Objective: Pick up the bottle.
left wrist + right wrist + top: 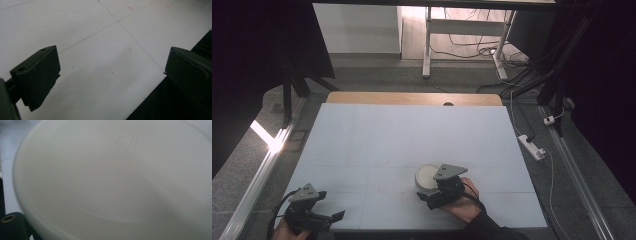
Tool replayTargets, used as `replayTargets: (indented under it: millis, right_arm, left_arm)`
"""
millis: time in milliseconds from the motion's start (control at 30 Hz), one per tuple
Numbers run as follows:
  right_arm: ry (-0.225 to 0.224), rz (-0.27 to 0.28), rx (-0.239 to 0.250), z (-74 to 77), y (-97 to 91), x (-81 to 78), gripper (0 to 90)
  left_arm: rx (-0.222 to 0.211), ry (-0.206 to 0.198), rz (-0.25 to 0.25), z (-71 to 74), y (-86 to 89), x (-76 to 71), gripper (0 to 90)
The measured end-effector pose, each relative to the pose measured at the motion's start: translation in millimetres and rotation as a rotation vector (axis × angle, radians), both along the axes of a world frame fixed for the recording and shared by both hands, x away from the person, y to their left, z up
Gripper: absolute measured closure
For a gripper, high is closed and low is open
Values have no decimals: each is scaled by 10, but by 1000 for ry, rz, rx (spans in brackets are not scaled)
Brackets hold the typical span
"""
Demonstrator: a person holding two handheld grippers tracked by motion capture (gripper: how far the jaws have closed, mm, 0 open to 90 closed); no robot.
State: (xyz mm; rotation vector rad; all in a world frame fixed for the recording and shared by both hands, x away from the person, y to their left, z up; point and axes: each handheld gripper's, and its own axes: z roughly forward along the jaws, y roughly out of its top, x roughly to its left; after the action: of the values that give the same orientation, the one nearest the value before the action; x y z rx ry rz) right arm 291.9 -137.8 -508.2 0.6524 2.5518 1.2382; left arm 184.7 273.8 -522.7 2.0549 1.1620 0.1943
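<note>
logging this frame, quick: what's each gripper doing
left gripper: open, empty, over the white table.
right gripper: at the white bowl; grip cannot be told.

The surface (402,140) is evenly and softly lit from above, pale against very dark surroundings on both sides of it. Left of the surface a bright streak of glare (264,136) lies on the floor, and beyond its far edge the floor is warmly lit. In the left gripper view the tongs (112,75) are soft-edged and cast a faint shadow (105,67) on the surface. In the right gripper view a white bowl (112,182) is too close, blurred and low in contrast.
</note>
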Motion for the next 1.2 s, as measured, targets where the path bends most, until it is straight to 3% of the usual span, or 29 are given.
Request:
replayTargets:
  millis: [200,633,1200]
  right_arm:
    - [-14,7,-12,23,1,-5,63]
    - [-20,28,33,187,4,31,63]
    - [-15,58,67,306,189,121,63]
  left_arm:
    - [-1,-1,0,0,1,-1,12]
    - [-2,2,2,-1,3,4,12]
    - [-1,3,2,-2,3,5,13]
